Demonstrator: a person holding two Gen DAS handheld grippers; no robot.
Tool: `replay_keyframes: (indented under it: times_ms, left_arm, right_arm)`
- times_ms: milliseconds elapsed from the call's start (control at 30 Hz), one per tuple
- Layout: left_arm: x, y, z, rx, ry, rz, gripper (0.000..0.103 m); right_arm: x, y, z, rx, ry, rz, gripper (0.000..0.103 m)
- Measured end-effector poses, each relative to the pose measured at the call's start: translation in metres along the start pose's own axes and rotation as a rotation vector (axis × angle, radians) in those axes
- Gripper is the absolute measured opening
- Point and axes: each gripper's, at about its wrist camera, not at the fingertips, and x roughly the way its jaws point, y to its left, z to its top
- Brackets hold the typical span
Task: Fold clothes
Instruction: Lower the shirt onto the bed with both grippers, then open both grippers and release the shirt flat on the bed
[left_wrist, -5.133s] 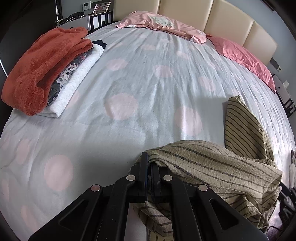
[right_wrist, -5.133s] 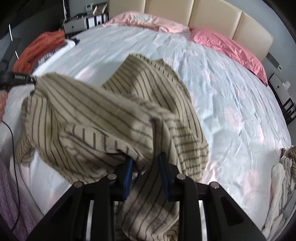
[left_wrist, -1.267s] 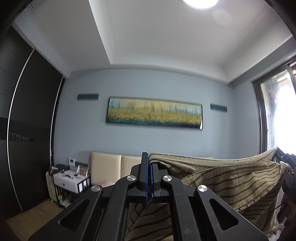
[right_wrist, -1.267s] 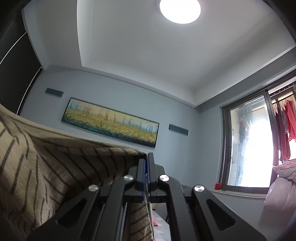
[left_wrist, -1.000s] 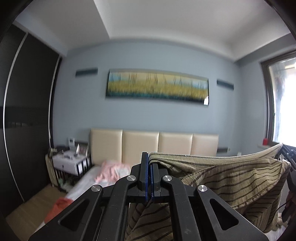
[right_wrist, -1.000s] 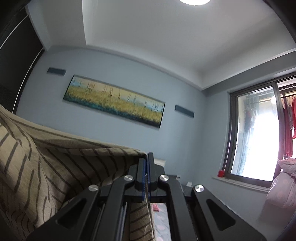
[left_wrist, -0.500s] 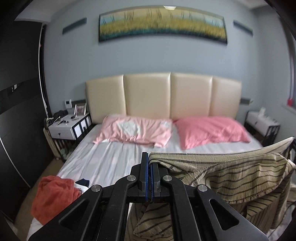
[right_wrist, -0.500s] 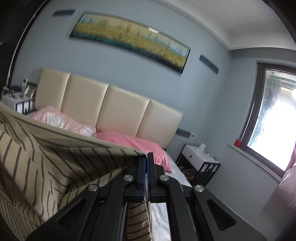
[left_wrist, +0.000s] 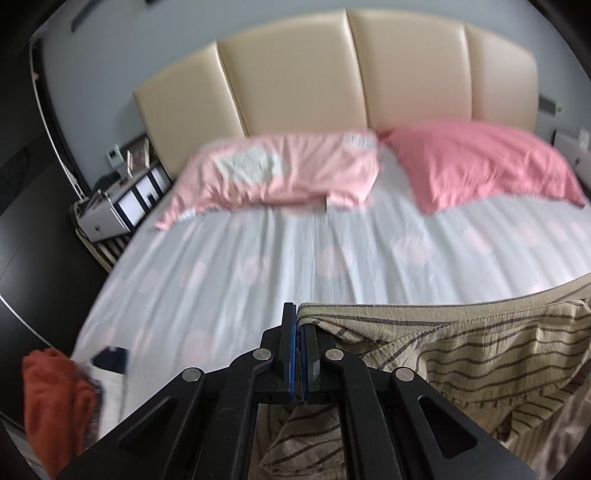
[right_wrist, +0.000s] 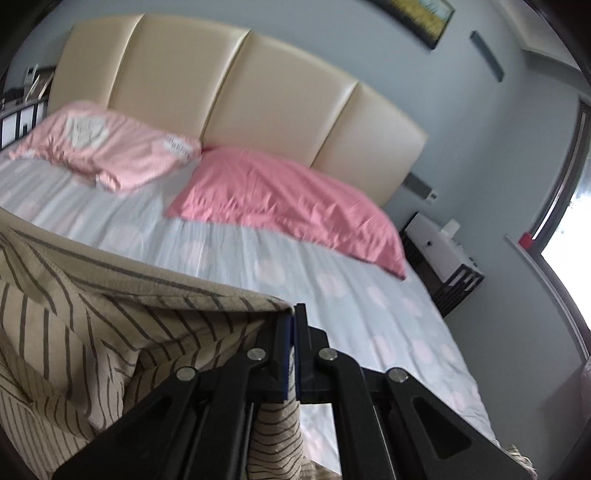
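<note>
Both grippers lowered toward bed, striped garment cut off

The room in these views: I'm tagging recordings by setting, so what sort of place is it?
A home bedroom: a bed with a padded headboard, two pink pillows and a bedside table, with a striped garment held over it.

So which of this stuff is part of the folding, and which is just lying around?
Part of the job:
- striped garment
- left gripper
- right gripper
- bed sheet
- orange cloth pile

Just lying about:
- two pink pillows
- nightstand
</note>
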Motion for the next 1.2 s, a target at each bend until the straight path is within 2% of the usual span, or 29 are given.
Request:
replay_keyframes:
  times_ms: [100,233,467,533,667,733,767,800,833,867,900,933,967,1000,1067,1133,1200]
  left_arm:
    - [0.052,-0.015,-0.011,0.015,0.042,0.007,0.002]
    - [0.111,-0.030,-0.030,0.030,0.094,0.002,0.002]
    - [0.162,-0.036,-0.049,0.024,0.153,-0.042,0.003]
    - [0.165,-0.037,-0.051,0.031,0.141,-0.044,0.004]
    - [0.169,-0.036,-0.047,0.011,0.172,-0.046,0.005]
    - [0.165,-0.030,-0.041,-0.008,0.197,-0.064,0.011]
    - [0.161,-0.025,-0.039,-0.029,0.205,-0.078,0.021]
    - [0.156,-0.017,-0.035,-0.054,0.220,-0.107,0.032]
    - [0.153,-0.012,-0.031,-0.060,0.236,-0.128,0.037]
    - [0.149,-0.006,-0.027,-0.067,0.253,-0.149,0.039]
    - [0.143,0.001,-0.023,-0.081,0.258,-0.165,0.041]
    - [0.136,0.007,-0.019,-0.095,0.264,-0.180,0.045]
    - [0.130,0.014,-0.015,-0.109,0.269,-0.196,0.053]
    - [0.123,0.018,-0.014,-0.109,0.271,-0.200,0.055]
    - [0.104,0.022,-0.013,-0.089,0.254,-0.200,0.055]
    - [0.088,0.020,-0.016,-0.027,0.227,-0.206,0.055]
    - [0.081,0.018,-0.018,0.000,0.230,-0.196,0.055]
  right_arm:
    - [0.050,0.030,-0.012,-0.049,0.026,0.009,0.001]
    - [0.108,0.057,-0.032,-0.040,0.087,0.057,0.001]
    - [0.160,0.075,-0.058,0.015,0.165,0.165,0.001]
    - [0.164,0.078,-0.060,0.006,0.165,0.173,0.003]
    - [0.167,0.084,-0.059,-0.022,0.173,0.162,0.004]
    - [0.166,0.091,-0.056,-0.075,0.192,0.132,0.004]
    - [0.164,0.090,-0.053,-0.092,0.210,0.140,0.004]
    - [0.162,0.085,-0.050,-0.081,0.228,0.175,0.005]
    - [0.159,0.081,-0.047,-0.071,0.247,0.210,0.006]
    - [0.156,0.076,-0.044,-0.060,0.265,0.245,0.016]
    - [0.153,0.068,-0.041,-0.030,0.283,0.283,0.032]
    - [0.150,0.055,-0.038,0.031,0.302,0.331,0.035]
    - [0.147,0.043,-0.037,0.095,0.324,0.384,0.037]
    - [0.142,0.032,-0.036,0.144,0.336,0.423,0.037]
    - [0.128,0.013,-0.038,0.220,0.335,0.464,0.037]
    - [0.109,-0.003,-0.046,0.289,0.307,0.493,0.037]
    - [0.088,-0.012,-0.060,0.326,0.278,0.529,0.037]
